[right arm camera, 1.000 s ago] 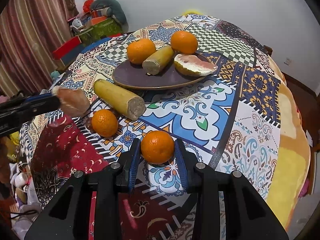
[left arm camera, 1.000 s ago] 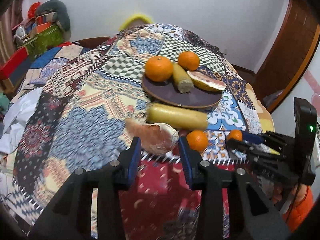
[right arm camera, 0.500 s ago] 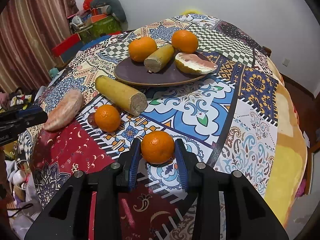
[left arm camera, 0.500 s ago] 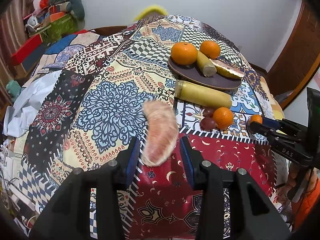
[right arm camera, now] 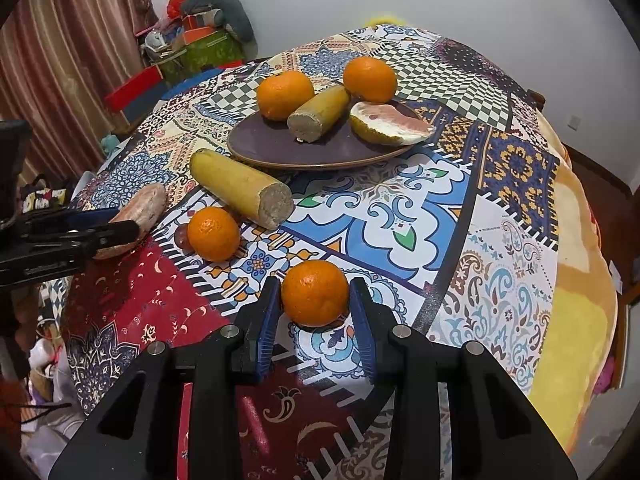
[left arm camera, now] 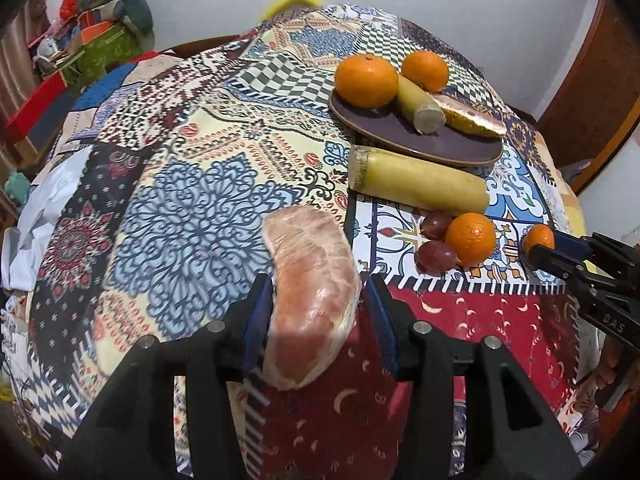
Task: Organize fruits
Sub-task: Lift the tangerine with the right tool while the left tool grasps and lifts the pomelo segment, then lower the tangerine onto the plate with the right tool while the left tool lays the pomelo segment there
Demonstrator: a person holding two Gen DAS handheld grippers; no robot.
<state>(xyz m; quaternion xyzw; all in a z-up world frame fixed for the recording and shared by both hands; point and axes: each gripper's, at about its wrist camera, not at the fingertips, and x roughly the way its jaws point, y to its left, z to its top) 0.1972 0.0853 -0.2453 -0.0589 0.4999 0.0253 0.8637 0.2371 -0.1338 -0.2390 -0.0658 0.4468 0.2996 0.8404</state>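
Closest to the left wrist camera, the left gripper [left arm camera: 318, 312] is sitting low over the patchwork tablecloth [left arm camera: 192, 200] with a pink peeled pomelo wedge [left arm camera: 312, 300] between its blue pads. Its jaws have just been opening, and the right pad is standing clear of the wedge with a visible gap, while the left pad is hugging its side closely enough that I can't tell if it's touching. The wedge is lying right where the red patch meets the blue floral patch, near the front edge of the table. Over on the right side, the right gripper [right arm camera: 314, 320] is pinching a small orange [right arm camera: 315, 293] between nearly closed jaws, both pads pressing its sides, just above the cloth at the near edge. A little farther in and to the left of that, another orange [right arm camera: 213, 233] is sitting on the cloth with two dark red grapes [left arm camera: 436, 256] tucked against it. Just past those, a long yellow sugarcane piece [right arm camera: 240, 188] is lying across the cloth, touching the near rim of the dark brown plate [right arm camera: 272, 148]. The plate is holding two bigger oranges [right arm camera: 285, 95], a shorter cane piece [right arm camera: 320, 114] between them, and a pomelo slice [right arm camera: 390, 124] with its rind on at the right. Way at the back left, a pile of boxes and bags [right arm camera: 192, 40] is stacked beside the striped curtain [right arm camera: 60, 60].
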